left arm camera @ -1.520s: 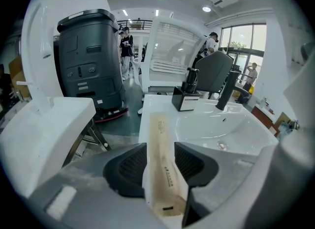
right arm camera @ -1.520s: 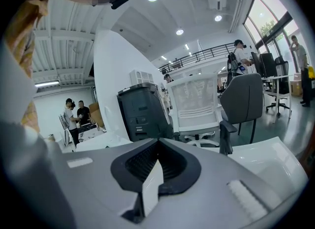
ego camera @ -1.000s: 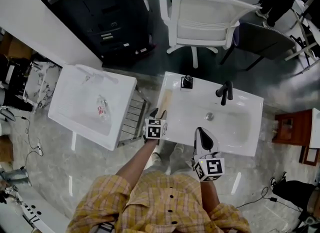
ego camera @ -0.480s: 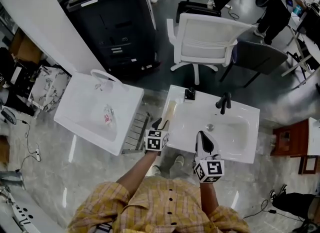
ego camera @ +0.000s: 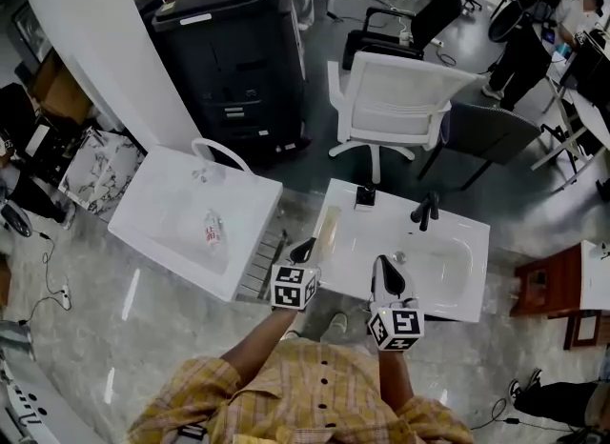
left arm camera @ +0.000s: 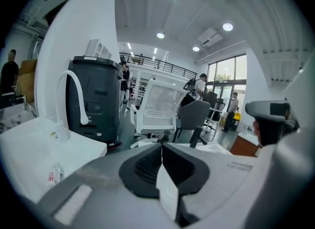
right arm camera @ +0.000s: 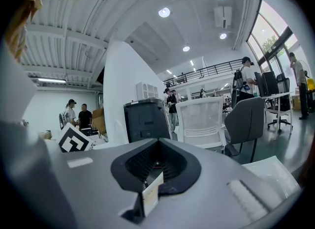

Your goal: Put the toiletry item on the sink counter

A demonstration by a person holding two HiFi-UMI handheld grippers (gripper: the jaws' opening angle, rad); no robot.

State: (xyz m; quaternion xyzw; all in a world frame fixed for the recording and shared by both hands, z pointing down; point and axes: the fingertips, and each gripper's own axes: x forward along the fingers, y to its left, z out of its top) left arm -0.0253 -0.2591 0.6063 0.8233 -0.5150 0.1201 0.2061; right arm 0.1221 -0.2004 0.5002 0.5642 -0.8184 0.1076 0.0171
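leftward, a small bottle point(ego camera: 212, 232) lay in the left basin point(ego camera: 157, 194). the left gripper point(ego camera: 305, 247) had just been closing, clenched on nothing, just beside the pale toiletry item point(ego camera: 327, 225) lying on the sink table point(ego camera: 389, 215). the right gripper point(ego camera: 389, 272) hung clenched, empty.

shirt point(ego camera: 315, 390): yellow plaid, dark buttons | gripper cube point(ego camera: 294, 287): black-white square markers

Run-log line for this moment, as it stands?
left gripper: jaws just closed, empty | right gripper: shut, empty | beige item: on sink counter
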